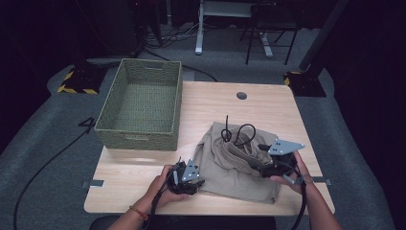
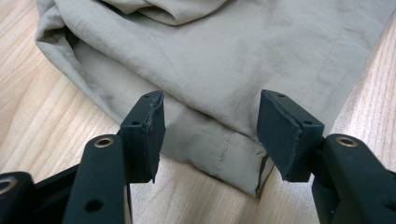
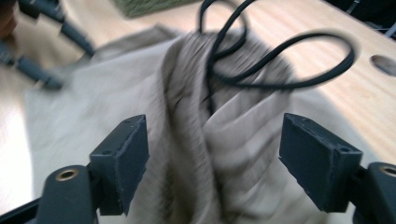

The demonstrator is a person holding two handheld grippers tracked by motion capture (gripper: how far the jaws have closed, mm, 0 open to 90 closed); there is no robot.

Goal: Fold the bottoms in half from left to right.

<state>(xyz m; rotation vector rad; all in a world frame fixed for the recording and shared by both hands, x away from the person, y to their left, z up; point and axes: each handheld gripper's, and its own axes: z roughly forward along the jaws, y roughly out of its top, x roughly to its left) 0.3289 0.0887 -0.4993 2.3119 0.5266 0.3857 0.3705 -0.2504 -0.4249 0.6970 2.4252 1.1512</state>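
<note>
On the table (image 1: 143, 167), near edge: beige garment (image 1: 230, 163) crumpled, elastic waistband bunched, black drawstring (image 3: 280, 65) looped on top | left gripper (image 2: 210, 135) jaws apart at stitched hem corner; right gripper (image 3: 215, 158) jaws apart over waistband; nothing clamped

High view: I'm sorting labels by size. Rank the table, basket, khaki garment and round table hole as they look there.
1. table
2. basket
3. khaki garment, looking only slightly smaller than the basket
4. round table hole

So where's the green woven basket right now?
In the high view the green woven rectangular basket sits at the wooden table's far left, beyond the crumpled beige garment.
</note>
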